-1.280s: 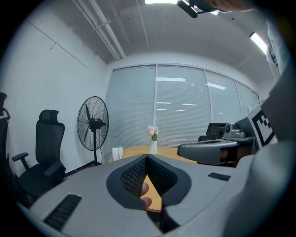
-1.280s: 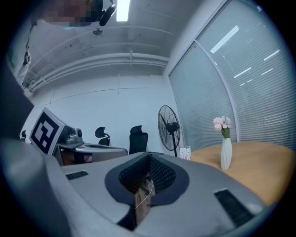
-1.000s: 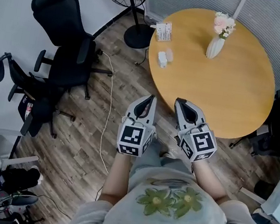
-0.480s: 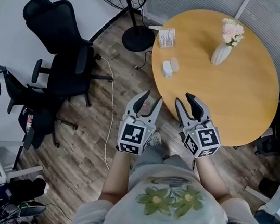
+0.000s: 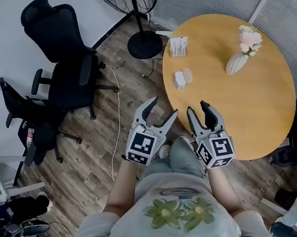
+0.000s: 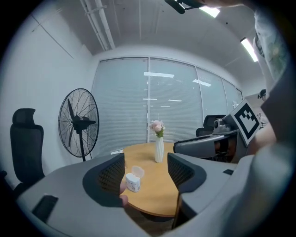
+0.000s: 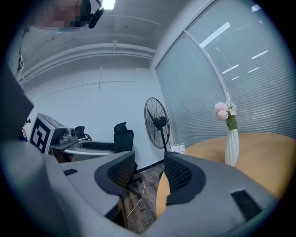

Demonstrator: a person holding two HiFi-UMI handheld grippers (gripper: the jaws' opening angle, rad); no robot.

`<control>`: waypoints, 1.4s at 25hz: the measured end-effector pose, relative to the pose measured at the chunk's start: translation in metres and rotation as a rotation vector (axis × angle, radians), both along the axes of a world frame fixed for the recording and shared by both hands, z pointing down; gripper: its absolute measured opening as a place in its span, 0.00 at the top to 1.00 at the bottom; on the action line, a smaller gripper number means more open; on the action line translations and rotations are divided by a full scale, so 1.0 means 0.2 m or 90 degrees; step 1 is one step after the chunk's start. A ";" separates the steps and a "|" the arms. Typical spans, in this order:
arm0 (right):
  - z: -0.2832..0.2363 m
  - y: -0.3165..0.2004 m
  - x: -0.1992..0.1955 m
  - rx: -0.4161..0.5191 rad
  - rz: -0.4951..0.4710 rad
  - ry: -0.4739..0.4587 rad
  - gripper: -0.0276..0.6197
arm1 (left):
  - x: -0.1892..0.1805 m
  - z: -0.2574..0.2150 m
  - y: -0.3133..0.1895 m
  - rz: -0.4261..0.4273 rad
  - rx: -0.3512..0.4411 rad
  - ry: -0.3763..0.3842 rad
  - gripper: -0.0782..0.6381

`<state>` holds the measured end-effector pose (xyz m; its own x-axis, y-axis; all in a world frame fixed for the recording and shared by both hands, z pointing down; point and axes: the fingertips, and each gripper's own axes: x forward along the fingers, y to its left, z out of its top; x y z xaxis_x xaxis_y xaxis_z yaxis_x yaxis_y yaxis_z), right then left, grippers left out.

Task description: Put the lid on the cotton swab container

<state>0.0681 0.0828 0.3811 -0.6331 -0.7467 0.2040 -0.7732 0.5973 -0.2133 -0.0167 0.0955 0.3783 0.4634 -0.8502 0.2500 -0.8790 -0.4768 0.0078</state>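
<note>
A small white cotton swab container (image 5: 179, 80) stands near the left edge of the round wooden table (image 5: 251, 103), with its clear round lid (image 5: 188, 75) lying beside it. In the left gripper view the container (image 6: 133, 183) and the lid (image 6: 138, 172) show far off between the jaws. My left gripper (image 5: 160, 110) hangs over the floor, short of the table, its jaws opening with nothing between them. My right gripper (image 5: 200, 111) sits at the table's near edge, jaws opening and empty.
A white vase with pink flowers (image 5: 238, 59) stands on the table's far side, and a small card stand (image 5: 178, 46) at its left rim. Black office chairs (image 5: 63, 57) and a standing fan (image 5: 134, 7) are on the wooden floor to the left. A cable (image 5: 116, 115) trails across the floor.
Both grippers' jaws went from shut to spread apart. The table has shifted slightly nearer in the head view as the person moved closer.
</note>
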 end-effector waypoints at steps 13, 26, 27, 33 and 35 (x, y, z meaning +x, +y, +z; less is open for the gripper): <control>0.11 -0.37 -0.05 -0.030 0.007 0.005 0.65 | -0.07 0.16 -0.35 0.029 -0.040 -0.028 0.42; 0.28 -0.74 -0.06 -0.091 0.000 0.012 0.63 | 0.00 0.37 -0.67 0.120 -0.093 -0.070 0.36; 0.29 -0.76 -0.06 -0.096 -0.001 0.013 0.63 | 0.00 0.40 -0.69 0.123 -0.099 -0.070 0.36; 0.39 -0.83 -0.06 -0.131 -0.007 0.017 0.63 | 0.03 0.57 -0.74 0.145 -0.147 -0.085 0.35; 0.41 -0.85 -0.06 -0.141 -0.009 0.018 0.63 | 0.04 0.61 -0.77 0.150 -0.155 -0.084 0.35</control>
